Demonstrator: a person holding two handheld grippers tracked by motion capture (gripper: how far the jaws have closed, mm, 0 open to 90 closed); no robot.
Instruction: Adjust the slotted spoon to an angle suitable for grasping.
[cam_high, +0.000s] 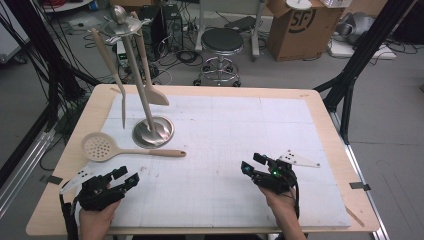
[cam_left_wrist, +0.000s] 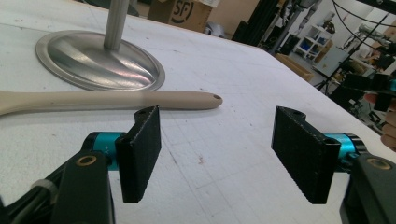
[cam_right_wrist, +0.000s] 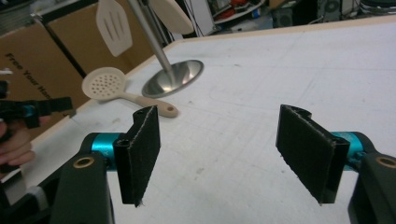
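Just in front of the stand's round steel base (cam_high: 153, 132), on its near side, lies the skimmer spoon (cam_high: 107, 148), flat on the white mat (cam_high: 225, 150). Its long axis runs across the table: perforated bowl away from the base towards the table's left edge, handle tip (cam_left_wrist: 212, 99) ending near the base's right side. The left gripper (cam_high: 120, 179) sits nearer, just short of the handle; the right gripper (cam_high: 253, 164) is well apart. Both have jaws spread wide, gripping nothing. The spoon looks smooth, beige, matte plastic or silicone; the base is polished, domed metal.
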